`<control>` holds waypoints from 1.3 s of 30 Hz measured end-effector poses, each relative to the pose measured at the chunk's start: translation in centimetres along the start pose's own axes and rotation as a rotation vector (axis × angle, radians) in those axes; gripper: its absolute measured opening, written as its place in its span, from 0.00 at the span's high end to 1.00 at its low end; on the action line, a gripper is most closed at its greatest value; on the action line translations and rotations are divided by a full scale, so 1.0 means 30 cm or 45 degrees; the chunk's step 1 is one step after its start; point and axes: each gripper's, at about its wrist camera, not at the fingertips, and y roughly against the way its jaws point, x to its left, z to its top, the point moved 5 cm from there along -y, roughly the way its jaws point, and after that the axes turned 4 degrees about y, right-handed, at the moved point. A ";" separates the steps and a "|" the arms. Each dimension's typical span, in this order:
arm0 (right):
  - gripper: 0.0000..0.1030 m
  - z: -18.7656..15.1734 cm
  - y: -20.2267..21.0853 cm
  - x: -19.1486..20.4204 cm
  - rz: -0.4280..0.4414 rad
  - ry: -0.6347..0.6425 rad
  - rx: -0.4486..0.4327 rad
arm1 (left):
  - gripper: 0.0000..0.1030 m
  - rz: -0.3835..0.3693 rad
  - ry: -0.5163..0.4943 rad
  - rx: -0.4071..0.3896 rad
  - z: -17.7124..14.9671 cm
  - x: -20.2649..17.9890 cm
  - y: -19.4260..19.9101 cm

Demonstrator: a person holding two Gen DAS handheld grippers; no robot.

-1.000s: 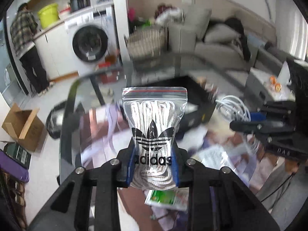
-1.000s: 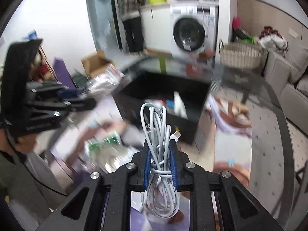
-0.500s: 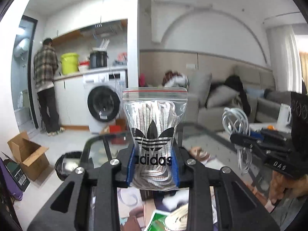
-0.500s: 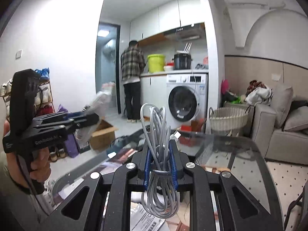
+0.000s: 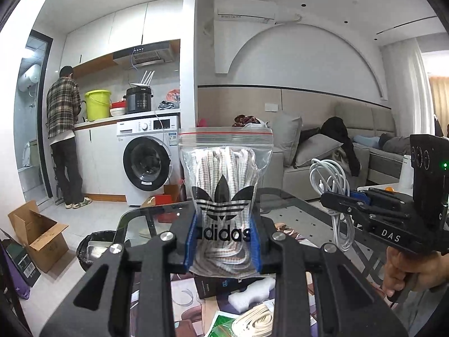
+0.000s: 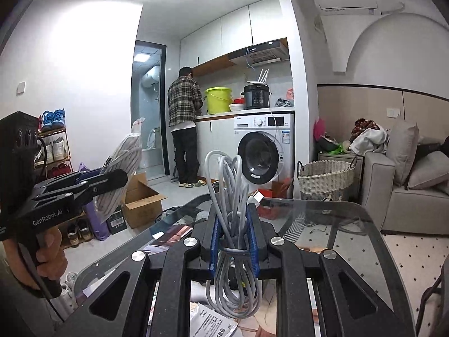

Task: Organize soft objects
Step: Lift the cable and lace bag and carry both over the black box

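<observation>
Jaws of the left gripper (image 5: 226, 243) pinch a zip bag of laces (image 5: 225, 179); the right gripper (image 6: 233, 245) clamps a coiled cable (image 6: 228, 193), both above the glass worktop (image 6: 322, 219). Keeping both grips firm should help until each is over its container.

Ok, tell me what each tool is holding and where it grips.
Left tool: zip bag of laces, pinched across its lower part, at the printed logo. Right tool: coiled white cable, clamped around the bundle's middle.
</observation>
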 end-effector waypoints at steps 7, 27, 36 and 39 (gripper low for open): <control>0.83 0.045 -0.035 0.017 0.000 0.010 -0.027 | 0.71 -0.008 0.013 -0.010 0.030 -0.003 -0.057; 0.83 0.239 -0.391 -0.008 -0.096 -0.043 -0.040 | 0.71 0.078 0.096 0.001 0.143 0.077 -0.370; 0.83 0.218 -0.439 -0.036 -0.095 -0.057 0.006 | 0.71 0.046 0.122 0.053 0.127 0.074 -0.389; 0.83 0.221 -0.456 -0.034 -0.091 -0.041 0.020 | 0.71 0.023 0.139 0.071 0.137 0.085 -0.397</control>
